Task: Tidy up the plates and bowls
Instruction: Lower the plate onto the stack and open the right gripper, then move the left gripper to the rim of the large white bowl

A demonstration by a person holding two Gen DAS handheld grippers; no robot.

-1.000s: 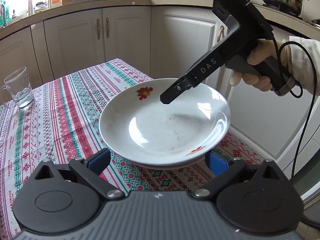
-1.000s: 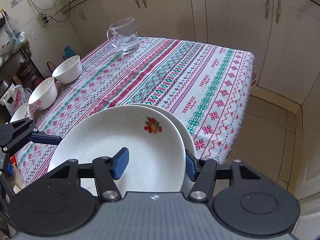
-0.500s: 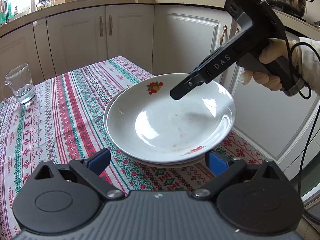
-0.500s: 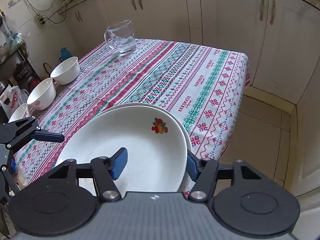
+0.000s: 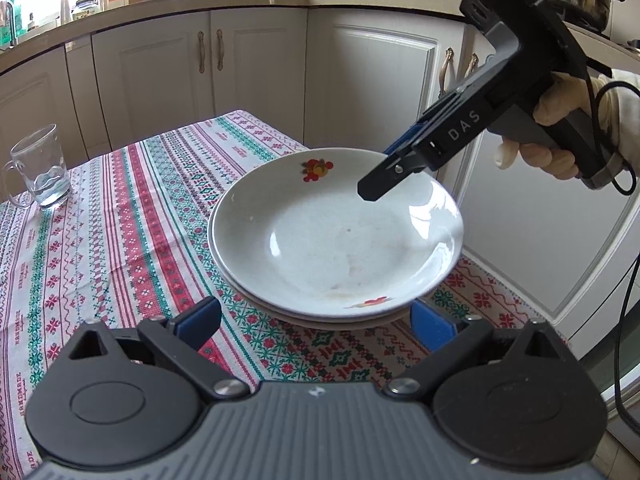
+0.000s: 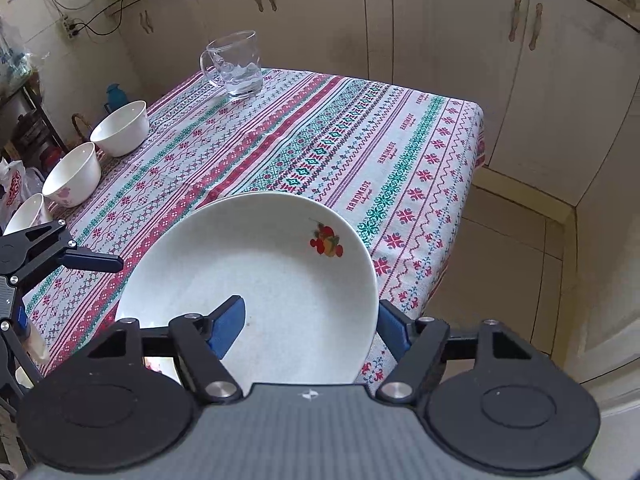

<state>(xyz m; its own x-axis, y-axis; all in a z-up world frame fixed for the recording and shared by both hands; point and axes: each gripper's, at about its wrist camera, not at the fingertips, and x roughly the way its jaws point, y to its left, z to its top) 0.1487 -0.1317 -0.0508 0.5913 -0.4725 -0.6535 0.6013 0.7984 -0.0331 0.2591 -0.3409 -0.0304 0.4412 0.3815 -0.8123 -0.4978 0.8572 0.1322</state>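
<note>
A patterned cloth covers the tabletop [image 6: 304, 148] in a kitchen of cream cabinets [image 5: 256, 60] (tiled floor beyond). Two plates [image 5: 336, 236] sit stacked near its corner, three bowls [image 6: 120, 128] along the far edge. The right hand-held gripper [image 6: 308, 326], its jaws just opening, straddles the top plate's rim without pinching; the left hand-held gripper [image 5: 316, 320] gapes empty.

Two plates [image 5: 336, 236] sit stacked, one on the other, right in front of the left claw [image 5: 316, 322]. Three white bowls [image 6: 120, 128] stand in a row far off to the left of the right claw [image 6: 310, 326]. One glass mug [image 6: 238, 64] stands beyond both.
</note>
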